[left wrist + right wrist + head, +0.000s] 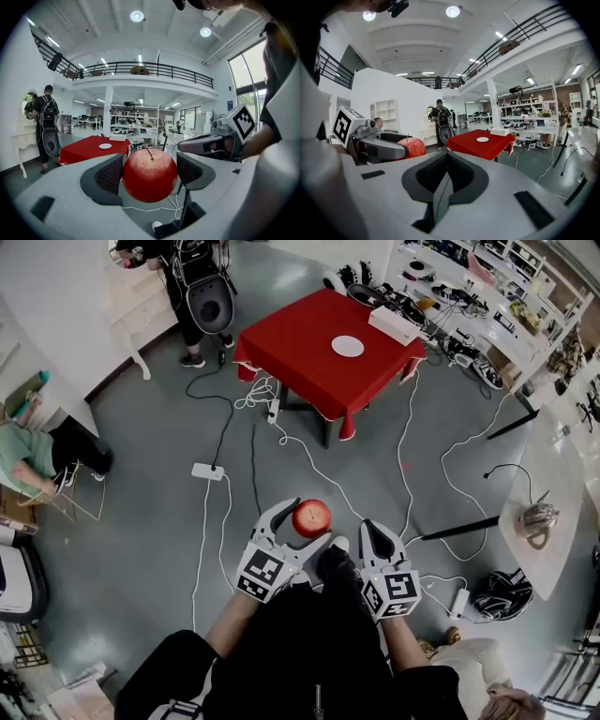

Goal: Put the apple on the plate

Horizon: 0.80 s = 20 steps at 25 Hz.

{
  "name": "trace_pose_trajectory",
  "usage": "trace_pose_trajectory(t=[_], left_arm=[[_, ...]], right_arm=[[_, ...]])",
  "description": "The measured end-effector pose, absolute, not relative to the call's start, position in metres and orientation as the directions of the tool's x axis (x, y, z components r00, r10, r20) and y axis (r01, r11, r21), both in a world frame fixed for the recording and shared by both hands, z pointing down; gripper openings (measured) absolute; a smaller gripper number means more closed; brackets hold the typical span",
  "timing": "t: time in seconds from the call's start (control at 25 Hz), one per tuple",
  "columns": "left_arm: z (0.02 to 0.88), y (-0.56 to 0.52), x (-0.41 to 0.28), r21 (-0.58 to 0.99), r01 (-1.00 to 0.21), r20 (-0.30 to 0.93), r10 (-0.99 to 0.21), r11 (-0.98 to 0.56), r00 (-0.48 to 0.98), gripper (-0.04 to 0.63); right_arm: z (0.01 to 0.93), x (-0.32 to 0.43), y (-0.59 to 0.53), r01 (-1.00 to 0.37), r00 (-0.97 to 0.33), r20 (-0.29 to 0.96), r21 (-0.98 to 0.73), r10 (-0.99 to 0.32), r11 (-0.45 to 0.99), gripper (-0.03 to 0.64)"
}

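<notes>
A red apple (311, 517) (150, 176) sits between the jaws of my left gripper (298, 521) (150, 174), which is shut on it and carried in the air over the grey floor. The apple also shows in the right gripper view (412, 147), at the left. My right gripper (378, 538) (446, 174) is shut with nothing in it, held beside the left one. The white plate (347, 346) (105, 146) (482, 139) lies on a table with a red cloth (309, 352) (89, 149) (480, 145), some way ahead.
Cables and a power strip (207, 471) trail across the floor between me and the table. A white box (394, 324) sits at the table's far edge. A person with a backpack (202, 292) stands left of the table. A white round table (553, 493) is at the right.
</notes>
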<state>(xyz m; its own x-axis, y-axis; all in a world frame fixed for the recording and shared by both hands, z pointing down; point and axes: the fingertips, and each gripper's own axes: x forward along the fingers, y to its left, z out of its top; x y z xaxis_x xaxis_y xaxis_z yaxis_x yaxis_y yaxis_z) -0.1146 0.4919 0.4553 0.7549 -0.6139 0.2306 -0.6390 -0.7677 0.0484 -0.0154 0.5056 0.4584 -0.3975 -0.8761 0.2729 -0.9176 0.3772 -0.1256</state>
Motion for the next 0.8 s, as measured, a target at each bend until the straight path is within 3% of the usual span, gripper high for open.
trace_pose_trajectory(t=[0.8], left_arm=[[0.468,0.488,-0.116,0.072,-0.641,0.251,-0.608,-0.764,0.753,0.362]], right_arm=[[0.465,-0.02,0.5,-0.908,-0.42,0.293,-0.138,-0.859,0.396,0.011]])
